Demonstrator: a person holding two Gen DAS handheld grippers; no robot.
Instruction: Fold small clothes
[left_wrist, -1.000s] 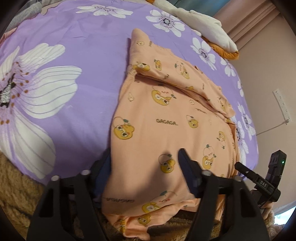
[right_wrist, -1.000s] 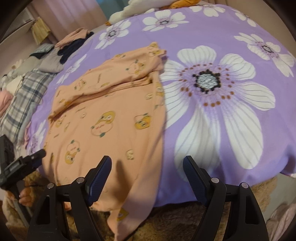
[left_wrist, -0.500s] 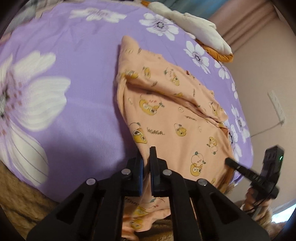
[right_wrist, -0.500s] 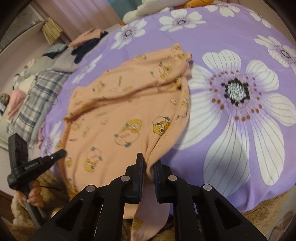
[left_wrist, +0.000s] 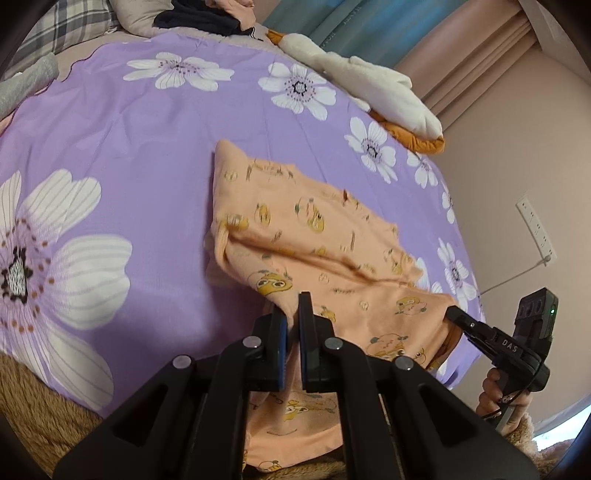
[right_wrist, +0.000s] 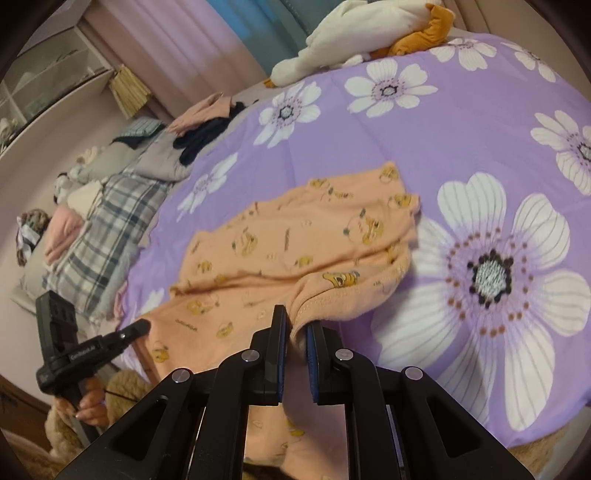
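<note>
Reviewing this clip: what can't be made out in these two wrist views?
- Near hem of the orange garment: both views, hidden behind the left gripper and right gripper.
- Clothes pile at the bed's far end: right wrist view, too small to identify.
- Garment print lettering: right wrist view, blurred.

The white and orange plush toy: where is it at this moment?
The plush toy lies at the far edge of the purple floral bedspread, by the curtains: upper right in the left wrist view, top centre in the right wrist view, beyond the orange garment.

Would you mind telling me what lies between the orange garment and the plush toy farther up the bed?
Only bare purple flowered sheet separates the orange garment from the plush toy, clearest in the left wrist view.
</note>
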